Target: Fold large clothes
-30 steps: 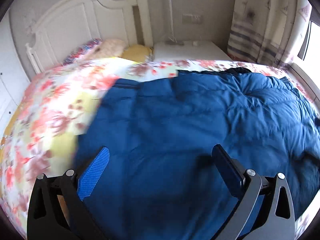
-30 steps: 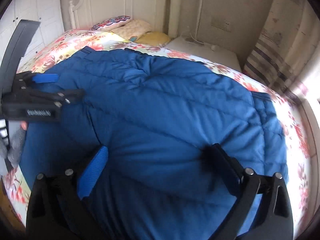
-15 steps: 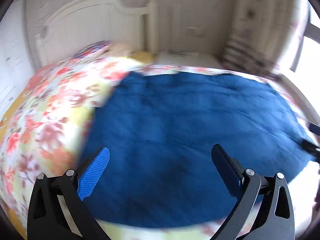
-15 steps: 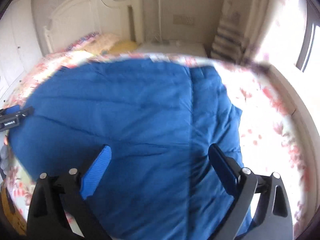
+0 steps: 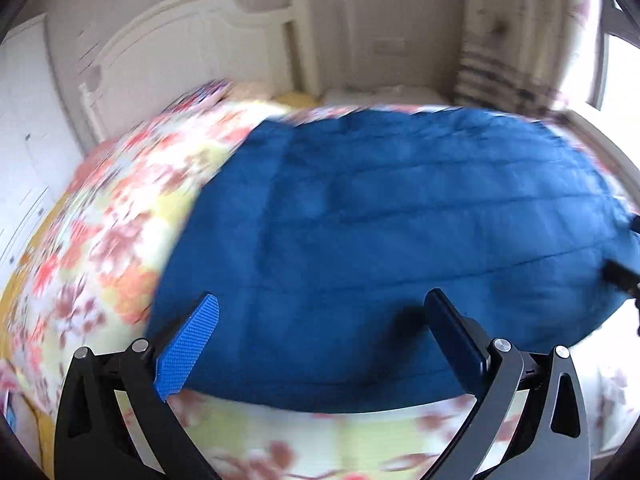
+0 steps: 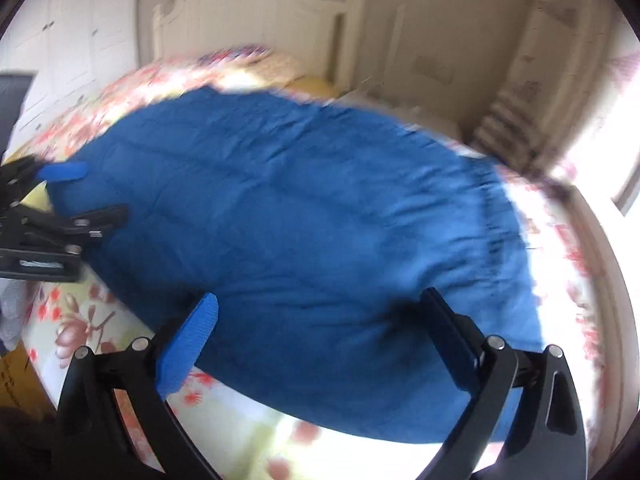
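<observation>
Broadly, puffy quilted blue jacket (image 5: 400, 240) spread flat over floral bedspread (image 5: 100, 240).

Left tongs (image 5: 322, 328): jaws spread wide, nothing between the pads, hovering over the near edge of the bed.
Left tongs from the right wrist view (image 6: 60, 196): at the left edge of frame, by the bed's left side.
Right tongs (image 6: 320, 326): jaws spread wide, empty, tilted, above the bed's near edge.
Right tongs from the left wrist view (image 5: 622, 276): only a dark tip shows.
</observation>
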The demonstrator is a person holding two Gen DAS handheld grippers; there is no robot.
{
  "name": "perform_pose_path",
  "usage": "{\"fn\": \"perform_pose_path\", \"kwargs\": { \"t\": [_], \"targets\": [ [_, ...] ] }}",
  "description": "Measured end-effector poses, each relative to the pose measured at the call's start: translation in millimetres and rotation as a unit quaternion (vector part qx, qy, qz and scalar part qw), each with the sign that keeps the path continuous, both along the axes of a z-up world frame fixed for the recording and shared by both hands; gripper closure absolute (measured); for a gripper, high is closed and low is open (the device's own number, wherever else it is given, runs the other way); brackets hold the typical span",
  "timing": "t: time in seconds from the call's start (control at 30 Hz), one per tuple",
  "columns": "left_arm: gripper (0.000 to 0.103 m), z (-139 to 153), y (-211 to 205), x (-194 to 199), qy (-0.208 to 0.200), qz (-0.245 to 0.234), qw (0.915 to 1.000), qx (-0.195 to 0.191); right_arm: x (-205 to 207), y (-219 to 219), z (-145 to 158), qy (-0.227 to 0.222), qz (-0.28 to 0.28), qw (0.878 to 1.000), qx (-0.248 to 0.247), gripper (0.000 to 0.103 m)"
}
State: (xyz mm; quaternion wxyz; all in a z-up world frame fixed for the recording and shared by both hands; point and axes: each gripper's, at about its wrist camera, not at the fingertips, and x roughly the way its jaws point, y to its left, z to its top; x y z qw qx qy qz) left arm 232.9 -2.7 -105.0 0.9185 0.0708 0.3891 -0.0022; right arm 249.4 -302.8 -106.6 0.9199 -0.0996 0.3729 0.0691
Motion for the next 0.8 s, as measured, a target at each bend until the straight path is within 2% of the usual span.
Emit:
{"fn": "perform_pose_path", "kwargs": {
  "t": [0.03,0.07,0.1,0.17,0.37,0.5,0.57,0.63,0.8],
  "targets": [
    [0.004,-8,9,5,0.01,0.012,0.9999,0.002,0,-13,-2,0.0,-0.021,1.0,-0.001,0.003],
    [0.004,-13,18,5,0.015,0.008,0.9997,-0.018,2,-25,-9,0.005,-0.037,0.999,0.002,0.003],
    [0.004,-13,21,4,0.014,0.006,0.9995,-0.028,3,-36,-16,0.012,-0.039,0.999,0.022,0.003],
    [0.004,-13,19,4,0.014,0.006,0.9996,-0.022,2,-45,-23,0.009,-0.032,0.998,0.054,0.002],
    [0.004,-16,22,3,0.013,0.006,0.9995,-0.027,8,-42,-18,0.033,-0.041,0.998,0.037,0.003],
    [0.004,-18,22,4,0.011,0.004,0.9994,-0.032,-8,-58,0,-0.002,-0.094,0.995,0.03,0.003],
    [0.004,-19,21,4,0.01,0.006,0.9995,-0.031,-5,-73,-12,0.022,-0.104,0.994,0.033,0.003],
    [0.004,-19,21,3,0.009,0.006,0.9994,-0.032,-4,-83,-23,0.029,-0.104,0.992,0.069,0.003],
    [0.004,-20,22,3,0.01,0.005,0.9995,-0.031,3,-81,-26,0.038,-0.102,0.992,0.058,0.002]
  ]
}}
